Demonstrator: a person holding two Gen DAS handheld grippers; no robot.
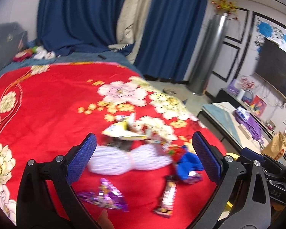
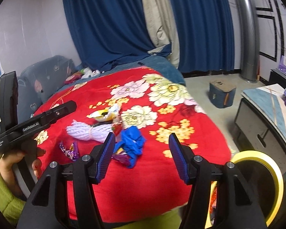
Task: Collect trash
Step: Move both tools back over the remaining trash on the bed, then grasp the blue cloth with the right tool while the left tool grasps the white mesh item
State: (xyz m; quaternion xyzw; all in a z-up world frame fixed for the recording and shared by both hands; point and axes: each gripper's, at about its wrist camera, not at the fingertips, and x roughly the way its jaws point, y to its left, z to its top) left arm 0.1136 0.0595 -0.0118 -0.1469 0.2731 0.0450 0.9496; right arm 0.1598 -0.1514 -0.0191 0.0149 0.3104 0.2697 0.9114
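Observation:
Trash lies on a red flowered blanket point(image 1: 47, 99). The left wrist view shows a yellow wrapper point(image 1: 124, 131), a white yarn bundle point(image 1: 124, 161), a crumpled blue piece point(image 1: 188, 162), a purple wrapper point(image 1: 104, 196) and a brown bar wrapper point(image 1: 166, 198). My left gripper point(image 1: 144, 156) hovers over this heap, open and holding nothing. My right gripper point(image 2: 143, 156) is open too, over the blanket's near edge and just short of the blue piece point(image 2: 132, 143). The yarn point(image 2: 89, 131), the yellow wrapper point(image 2: 104, 114) and a purple wrapper point(image 2: 69, 150) lie to the left beyond it.
A yellow-rimmed bin point(image 2: 257, 181) stands at the bed's right corner, close to my right gripper. A hand in a green sleeve point(image 2: 9, 164) holds the left gripper. A blue box point(image 2: 222, 95) sits on the floor and a low table point(image 2: 263, 110) stands to the right. Blue curtains hang behind the bed.

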